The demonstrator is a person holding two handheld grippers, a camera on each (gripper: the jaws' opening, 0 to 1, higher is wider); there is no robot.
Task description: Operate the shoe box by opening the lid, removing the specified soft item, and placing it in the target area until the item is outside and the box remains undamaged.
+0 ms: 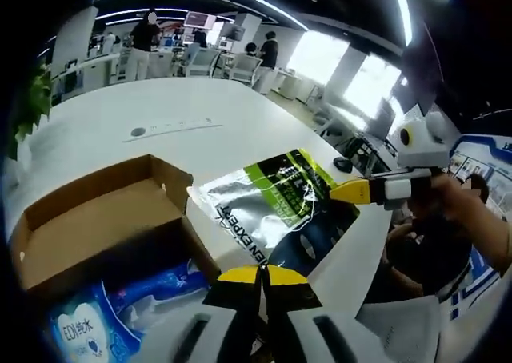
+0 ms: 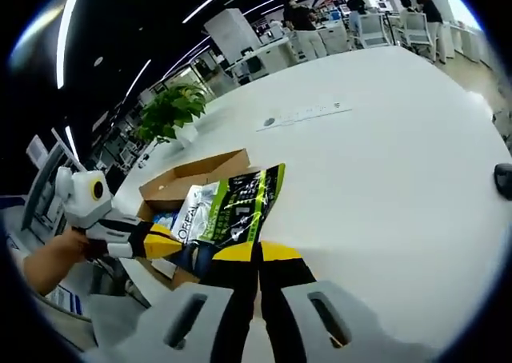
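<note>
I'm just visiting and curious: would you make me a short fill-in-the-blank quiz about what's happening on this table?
1. The brown cardboard shoe box has its lid ____.
2. Both grippers pinch the shiny silver, green and black ____.
3. Inside the box lies a blue and white ____ pack.
4. Beyond the box, near the table's edge, stands a leafy green ____.

Missing words: open; pouch; tissue; plant

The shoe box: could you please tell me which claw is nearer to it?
Left. The left claw grips the pouch beside the shoe box; the right claw holds the pouch's other edge, farther off.
</note>
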